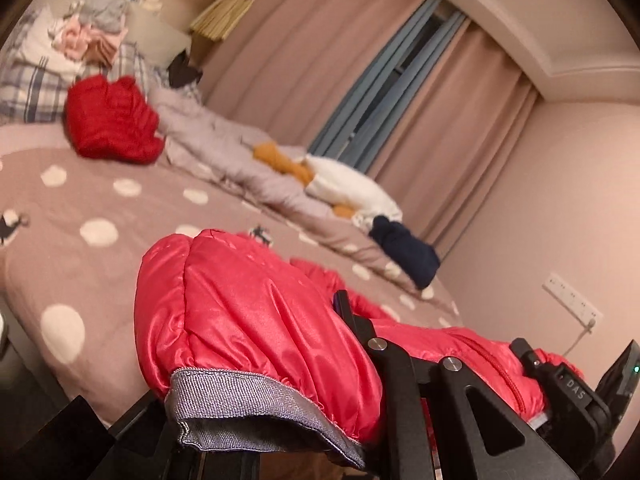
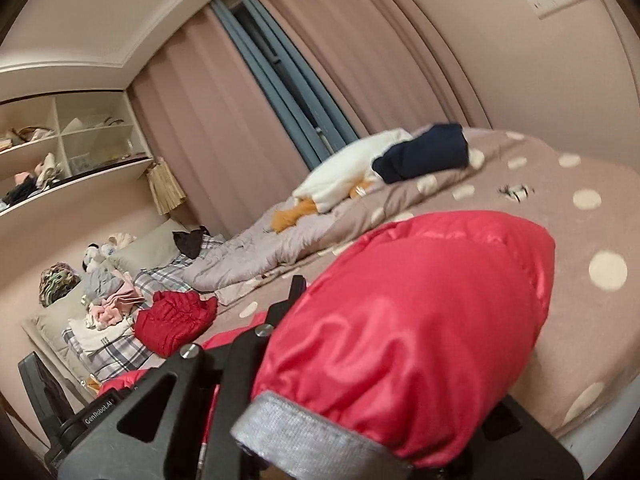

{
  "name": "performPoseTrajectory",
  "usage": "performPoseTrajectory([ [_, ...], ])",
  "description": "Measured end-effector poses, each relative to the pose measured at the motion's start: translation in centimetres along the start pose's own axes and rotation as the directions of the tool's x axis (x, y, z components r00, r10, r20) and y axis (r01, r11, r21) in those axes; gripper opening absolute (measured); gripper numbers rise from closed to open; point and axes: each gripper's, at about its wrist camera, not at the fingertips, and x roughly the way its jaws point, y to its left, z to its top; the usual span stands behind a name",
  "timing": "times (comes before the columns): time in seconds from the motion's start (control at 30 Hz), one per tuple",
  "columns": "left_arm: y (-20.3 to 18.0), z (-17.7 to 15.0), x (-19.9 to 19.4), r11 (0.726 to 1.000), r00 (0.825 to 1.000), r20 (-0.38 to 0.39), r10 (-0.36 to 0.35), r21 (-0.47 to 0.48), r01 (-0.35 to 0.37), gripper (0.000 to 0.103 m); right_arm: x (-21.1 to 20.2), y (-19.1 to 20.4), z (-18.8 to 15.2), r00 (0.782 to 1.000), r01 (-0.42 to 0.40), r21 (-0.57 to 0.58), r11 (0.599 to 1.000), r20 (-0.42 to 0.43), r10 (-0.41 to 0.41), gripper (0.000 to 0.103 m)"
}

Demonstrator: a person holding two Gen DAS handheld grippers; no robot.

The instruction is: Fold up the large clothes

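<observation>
Above the polka-dot bed [image 1: 100,208], each tool [image 1: 352,344] [image 2: 276,320] pinches a grey-cuffed sleeve of the red jacket [image 1: 248,312].

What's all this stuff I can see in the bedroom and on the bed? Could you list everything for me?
Puffer jacket: one, bright red with grey cuffs, nearest, pinched at both sleeves.
Second jacket: one, darker red, crumpled near the pillows.
Bedcover: one, dusty pink with white dots, across the bed.
Quilt: one, pale lilac, bunched along the curtain side.
White garment: one, on the quilt.
Mustard garment: one, beside the white one.
Navy garment: one, at the bed's corner.
Folded clothes: one pile, pink and grey, on the checked pillows.
Curtains: pink, over a blue window frame.
Shelves: white, cluttered, right wrist view only.
Wall socket: one, white.
Left gripper: black, shut on a sleeve.
Right gripper: black, shut on the other sleeve.
</observation>
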Motion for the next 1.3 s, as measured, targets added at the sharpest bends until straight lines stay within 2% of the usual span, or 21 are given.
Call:
performPoseTrajectory([
  [0.23,-1.2,1.2,-0.9,0.998,0.997,0.057,-0.051,0.030,0.049,0.015,-1.7,0.7,1.5,0.999,-0.031,-0.005,0.999,0.030,0.031,0.017],
  [0.47,-1.9,2.1,2.5,0.997,0.999,0.035,0.025,0.072,-0.027,0.015,1.6,0.7,2.6,0.996,0.070,-0.011,0.997,-0.048,-0.071,0.017],
  [0.77,-2.3,3.2,5.2,0.995,0.999,0.010,0.043,0.087,-0.044,0.015,3.7,0.1,3.2,0.989,0.111,-0.023,0.994,-0.095,-0.113,0.017],
  [0.87,-3.0,4.2,7.4,0.993,0.999,-0.008,0.049,0.110,-0.048,0.015,5.3,0.2,4.1,0.978,0.144,-0.053,0.988,-0.144,-0.151,0.019],
  [0.97,-3.1,5.0,9.7,0.990,0.998,-0.014,0.065,0.127,-0.063,0.015,7.1,-0.4,5.0,0.976,0.135,-0.023,0.991,-0.172,-0.137,0.019],
  [1.1,-3.1,5.6,12.3,0.989,0.999,-0.027,0.036,0.142,-0.032,0.015,10.1,-0.9,5.9,0.967,0.166,-0.021,0.986,-0.192,-0.167,0.019],
  [1.2,-2.8,5.1,13.9,0.986,0.998,-0.034,0.057,0.157,-0.051,0.015,12.6,-1.9,6.1,0.960,0.175,0.003,0.985,-0.223,-0.169,0.019],
  [1.3,-1.6,4.0,15.2,0.992,0.996,-0.066,0.062,0.116,-0.054,0.015,14.6,-2.7,5.1,0.947,0.197,-0.016,0.980,-0.256,-0.194,0.019],
])
